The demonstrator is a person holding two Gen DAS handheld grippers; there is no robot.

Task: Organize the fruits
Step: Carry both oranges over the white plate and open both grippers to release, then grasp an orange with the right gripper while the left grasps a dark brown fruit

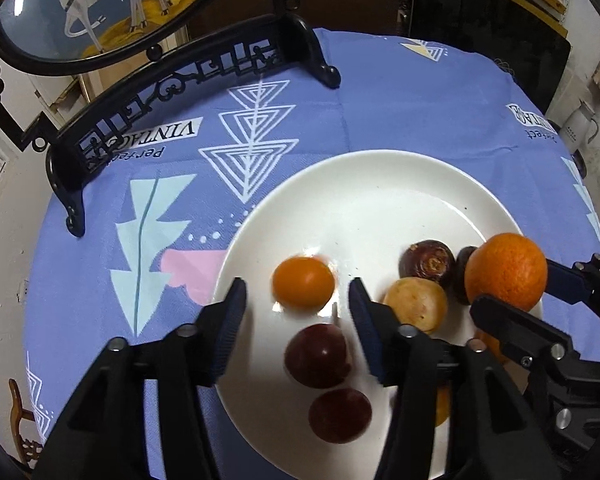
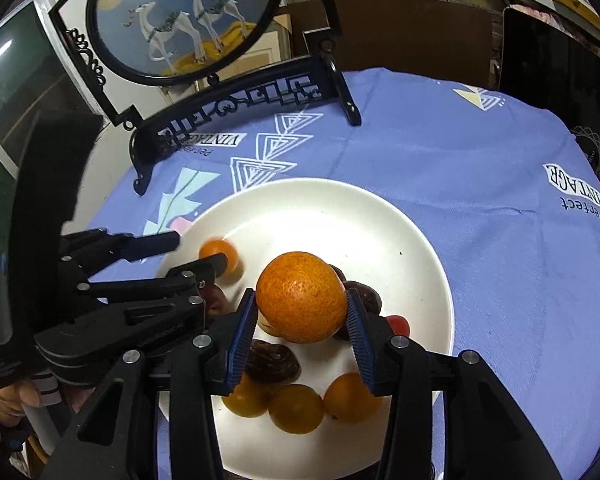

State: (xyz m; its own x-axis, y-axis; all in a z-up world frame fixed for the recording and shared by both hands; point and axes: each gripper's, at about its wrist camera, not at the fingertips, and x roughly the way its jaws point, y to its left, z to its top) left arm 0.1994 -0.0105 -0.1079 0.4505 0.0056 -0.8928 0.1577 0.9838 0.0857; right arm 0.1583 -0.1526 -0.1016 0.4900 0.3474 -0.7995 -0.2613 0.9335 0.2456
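A white plate (image 1: 380,200) (image 2: 340,216) on the blue patterned cloth holds several fruits. My left gripper (image 1: 297,296) (image 2: 196,252) hovers open over the plate's left part. A small orange fruit (image 1: 304,286) (image 2: 224,258) lies on the plate at its fingertips, with gaps to both pads. Two dark red plums (image 1: 318,356) lie under this gripper. My right gripper (image 2: 301,312) (image 1: 532,292) is shut on a large orange (image 2: 302,298) (image 1: 506,270), held just above a tan fruit (image 1: 416,306) and a dark brown one (image 1: 428,264). Yellow-orange fruits (image 2: 296,408) lie near the plate's front rim.
A black ornate stand (image 1: 180,84) (image 2: 240,108) carrying a round painted screen stands at the back left of the round table. A dark flat panel (image 1: 488,28) leans behind the table at the back right. The cloth (image 1: 400,92) is bare behind the plate.
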